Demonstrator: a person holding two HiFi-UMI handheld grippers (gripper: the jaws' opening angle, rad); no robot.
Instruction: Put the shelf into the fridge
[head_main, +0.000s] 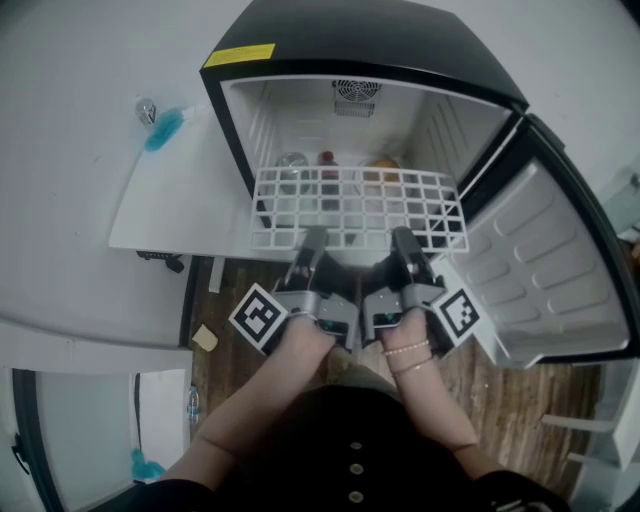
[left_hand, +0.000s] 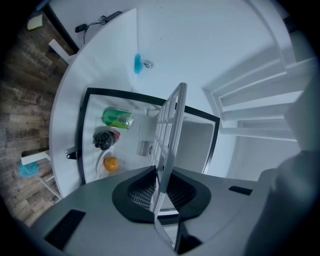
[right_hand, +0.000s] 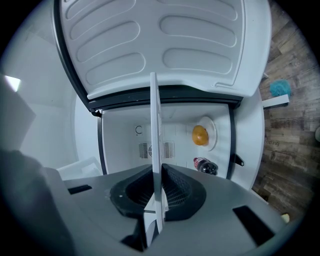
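Status on the shelf job: about halfway, I'd say. The door (head_main: 545, 260) is swung wide open to the right, so that part's sorted. I've got the white wire shelf (head_main: 355, 205) held flat right at the mouth of the fridge (head_main: 370, 35), spanning pretty much the whole opening left to right.

The left gripper (head_main: 312, 242) is clamped on the near edge towards the left, and the right gripper (head_main: 405, 245) is doing the same towards the right. Both sets of jaws are closed tight on the wire, with the shelf edge-on between the pads in each gripper view. No slack that I can see.

The far edge looks like it's just past the front lip, but most of the shelf hangs out on my side. I honestly can't tell if the side edges are sitting on the wall ribs or just floating at that height.

Lower down in the fridge there's an orange (right_hand: 200, 135), a dark bottle (right_hand: 205, 165) and what looks like a green can (left_hand: 117, 118). They're all well below the shelf, so my guess is nothing's in the way.

What's left is to line the sides up with a pair of ribs, push it through to the far wall and let go with both. The main risk, I reckon, is going in crooked and jamming one side.
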